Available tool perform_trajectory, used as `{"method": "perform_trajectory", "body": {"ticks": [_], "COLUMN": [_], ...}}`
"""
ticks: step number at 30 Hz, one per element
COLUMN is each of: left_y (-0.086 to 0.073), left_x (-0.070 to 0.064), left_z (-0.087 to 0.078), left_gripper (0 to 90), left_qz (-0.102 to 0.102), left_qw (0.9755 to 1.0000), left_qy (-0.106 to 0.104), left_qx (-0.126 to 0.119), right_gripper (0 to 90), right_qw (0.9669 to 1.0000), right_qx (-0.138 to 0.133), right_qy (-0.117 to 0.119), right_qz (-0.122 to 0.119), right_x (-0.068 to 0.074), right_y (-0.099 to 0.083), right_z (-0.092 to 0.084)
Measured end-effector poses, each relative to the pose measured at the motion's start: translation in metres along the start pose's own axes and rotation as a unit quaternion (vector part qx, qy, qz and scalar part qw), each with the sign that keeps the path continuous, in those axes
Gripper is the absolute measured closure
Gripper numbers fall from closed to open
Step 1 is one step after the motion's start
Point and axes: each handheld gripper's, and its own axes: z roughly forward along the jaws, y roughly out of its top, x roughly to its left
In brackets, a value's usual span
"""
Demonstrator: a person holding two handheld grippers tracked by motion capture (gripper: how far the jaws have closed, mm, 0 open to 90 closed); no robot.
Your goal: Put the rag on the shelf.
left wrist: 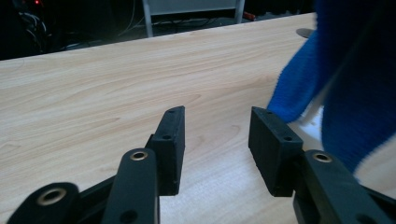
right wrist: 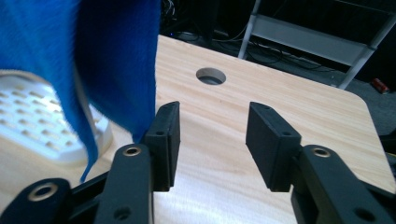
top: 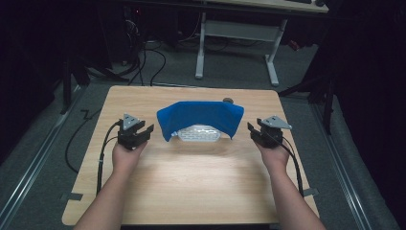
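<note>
A light wooden table [top: 191, 182] carries the scene, its grain running across the top, with a round hole [right wrist: 210, 75] cut near its far edge (a cable pass-through, by its look). Grey carpet [top: 43, 158] surrounds it, and metal rails [top: 28, 167] run along the floor on both sides. Beyond the far edge stands a desk on white metal legs [top: 272, 62]. Black cables [top: 148, 57] lie tangled on the floor at the far left, in deep shadow.
</note>
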Motion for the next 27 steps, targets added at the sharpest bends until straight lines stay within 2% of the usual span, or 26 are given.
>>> {"method": "perform_trajectory", "body": {"ticks": [1, 2, 5, 7, 9, 11, 14, 16, 17, 19, 20, 23, 24, 25, 26, 27], "left_y": [-0.002, -0.003, -0.01, -0.016, -0.023, -0.029, -0.04, -0.046, -0.051, -0.056, -0.058, -0.07, -0.076, -0.081, -0.083, -0.084], "left_x": [-0.002, -0.004, -0.009, -0.011, -0.014, -0.018, -0.025, -0.03, -0.035, -0.044, -0.048, -0.071, -0.08, -0.089, -0.095, -0.107], "left_z": [-0.004, -0.006, -0.016, -0.024, -0.031, -0.038, -0.05, -0.055, -0.059, -0.062, -0.063, -0.067, -0.067, -0.068, -0.067, -0.067], "left_gripper": [55.2, 54.3, 51.8, 51.1, 47.7, 46.9, 44.7, 43.5, 42.8, 40.2, 40.2, 39.3, 39.0, 38.8, 38.8, 38.7], "left_qz": [0.002, 0.005, 0.008, 0.005, 0.006, 0.007, 0.005, 0.002, -0.003, -0.003, -0.005, -0.007, -0.008, -0.007, -0.001, 0.026], "left_qw": [1.0, 1.0, 0.9999, 0.9999, 0.9998, 0.9997, 0.9995, 0.9993, 0.9987, 0.9979, 0.9974, 0.9948, 0.9941, 0.9929, 0.9918, 0.9894], "left_qy": [-0.003, -0.004, -0.008, -0.013, -0.016, -0.017, -0.023, -0.026, -0.034, -0.043, -0.05, -0.077, -0.085, -0.095, -0.1, -0.11], "left_qx": [0.0, 0.001, 0.003, 0.004, 0.009, 0.018, 0.023, 0.028, 0.037, 0.049, 0.053, 0.066, 0.066, 0.071, 0.079, 0.091], "right_gripper": [52.4, 51.9, 47.9, 46.0, 41.3, 39.5, 37.6, 35.2, 34.5, 33.4, 33.4, 31.7, 31.6, 31.1, 31.1, 31.2], "right_qw": [1.0, 0.9999, 0.9999, 0.9997, 0.9998, 0.9998, 0.9995, 0.9995, 0.9994, 0.999, 0.999, 0.9984, 0.9982, 0.9975, 0.9975, 0.9969], "right_qx": [0.001, -0.011, -0.004, -0.022, -0.017, -0.008, -0.019, -0.015, -0.012, -0.002, -0.002, 0.001, 0.004, 0.017, 0.017, 0.024], "right_qy": [0.001, -0.001, -0.003, -0.001, 0.003, 0.006, 0.012, 0.02, 0.024, 0.035, 0.035, 0.046, 0.05, 0.065, 0.065, 0.071], "right_qz": [0.0, -0.006, -0.013, -0.012, -0.014, -0.016, -0.02, -0.021, -0.022, -0.026, -0.026, -0.034, -0.032, -0.022, -0.022, -0.023], "right_x": [0.001, 0.003, 0.006, 0.008, 0.012, 0.014, 0.022, 0.028, 0.031, 0.044, 0.044, 0.06, 0.065, 0.077, 0.077, 0.082], "right_y": [-0.001, -0.003, -0.005, -0.009, -0.016, -0.018, -0.026, -0.031, -0.033, -0.043, -0.043, -0.055, -0.06, -0.071, -0.071, -0.076], "right_z": [-0.002, -0.008, -0.018, -0.028, -0.041, -0.044, -0.057, -0.063, -0.065, -0.072, -0.072, -0.078, -0.079, -0.081, -0.081, -0.081]}}
